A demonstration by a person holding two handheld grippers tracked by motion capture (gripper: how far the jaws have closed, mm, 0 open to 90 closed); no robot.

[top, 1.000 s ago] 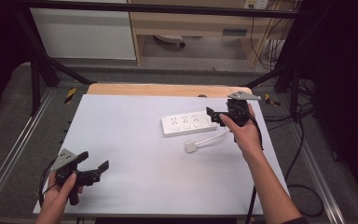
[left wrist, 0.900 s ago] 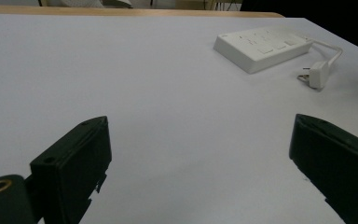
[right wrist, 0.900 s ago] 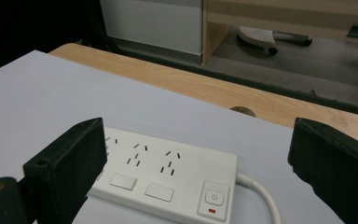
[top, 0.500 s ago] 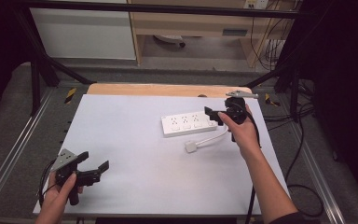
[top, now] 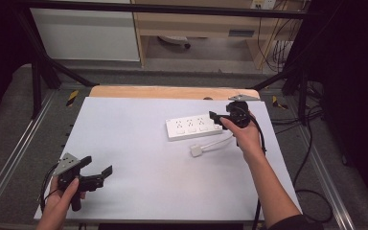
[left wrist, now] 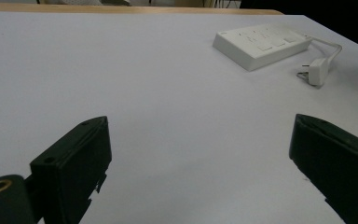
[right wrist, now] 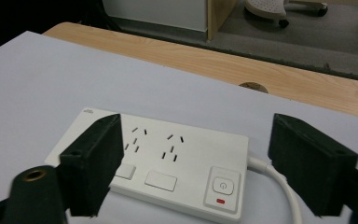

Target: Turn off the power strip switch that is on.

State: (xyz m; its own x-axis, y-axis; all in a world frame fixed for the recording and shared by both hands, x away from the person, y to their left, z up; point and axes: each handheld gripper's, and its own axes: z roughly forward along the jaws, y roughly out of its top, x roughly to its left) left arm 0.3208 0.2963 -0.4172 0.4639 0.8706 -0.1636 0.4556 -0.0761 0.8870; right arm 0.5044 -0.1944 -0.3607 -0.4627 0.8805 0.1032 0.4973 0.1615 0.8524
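Note:
A white power strip (top: pixel 194 127) lies flat on the white table, right of centre, with its cable curling to a white plug (top: pixel 196 151) lying in front of it. My right gripper (top: pixel 216 116) hovers open at the strip's right end, its jaws spread wide on either side of the strip (right wrist: pixel 177 163) in the right gripper view, touching nothing. My left gripper (top: pixel 96 168) is open near the table's front left corner, held low over bare table. In the left gripper view the strip (left wrist: pixel 261 44) and plug (left wrist: pixel 314 72) lie far off at the upper right.
A wooden board edge (top: pixel 172 92) runs along the table's far side. Black frame posts (top: pixel 38 72) stand at the back corners, and cables (top: pixel 311 139) trail off the right side. The white tabletop (top: pixel 139 143) stretches wide between my two grippers.
My right gripper has moved left and a little toward the power strip's right end. The left gripper has stayed in place.

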